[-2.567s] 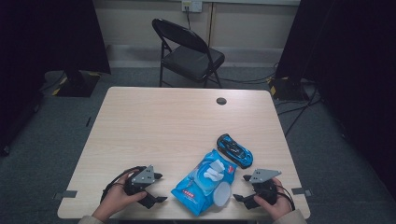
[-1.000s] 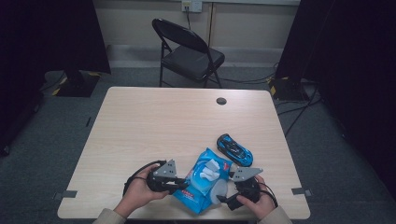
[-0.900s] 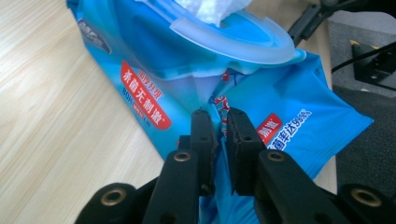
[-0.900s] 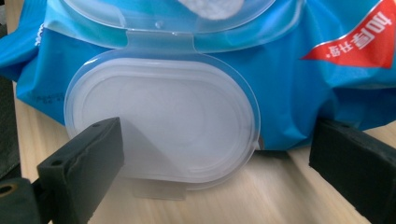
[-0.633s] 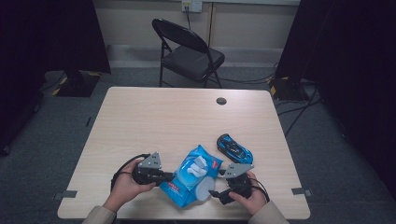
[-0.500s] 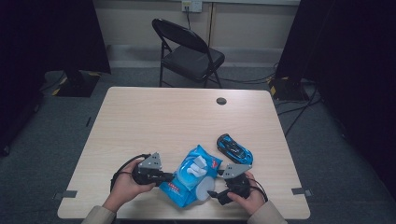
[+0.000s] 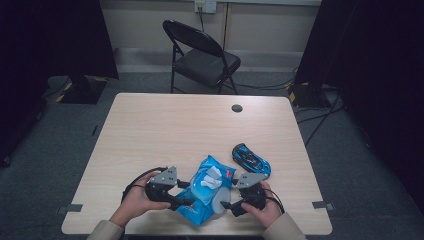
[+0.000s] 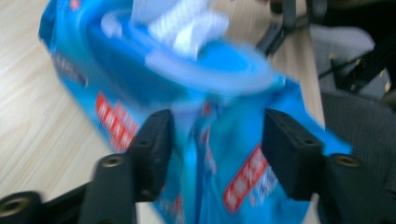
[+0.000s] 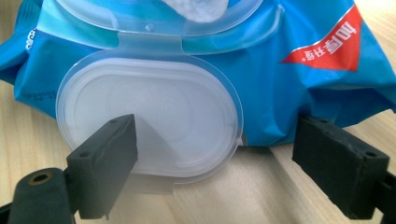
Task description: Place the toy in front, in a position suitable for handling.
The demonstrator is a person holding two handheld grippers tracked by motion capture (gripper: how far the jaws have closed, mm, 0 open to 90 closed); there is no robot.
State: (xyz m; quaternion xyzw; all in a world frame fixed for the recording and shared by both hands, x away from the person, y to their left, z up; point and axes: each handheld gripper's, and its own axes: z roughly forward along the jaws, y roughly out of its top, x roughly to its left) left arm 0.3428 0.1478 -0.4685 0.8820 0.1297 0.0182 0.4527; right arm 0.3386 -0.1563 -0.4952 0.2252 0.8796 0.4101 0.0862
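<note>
Left gripper (image 8: 212, 144): jaws have just been opening and now stand apart astride a raised fold of the blue wipes pack (image 8: 187, 112), pads off its film. Right gripper (image 9: 219, 163): jaws wide open at the pack's flipped-open translucent lid (image 9: 149, 126), one pad in front of the lid, the other clear of it. In the high view the pack sits lower centre of the table (image 7: 150, 130), between both grippers, blue toy car (image 7: 251, 159) just to its upper right.

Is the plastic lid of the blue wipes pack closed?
No, the translucent lid is flipped open below the pack, and a white wipe sticks out.
</note>
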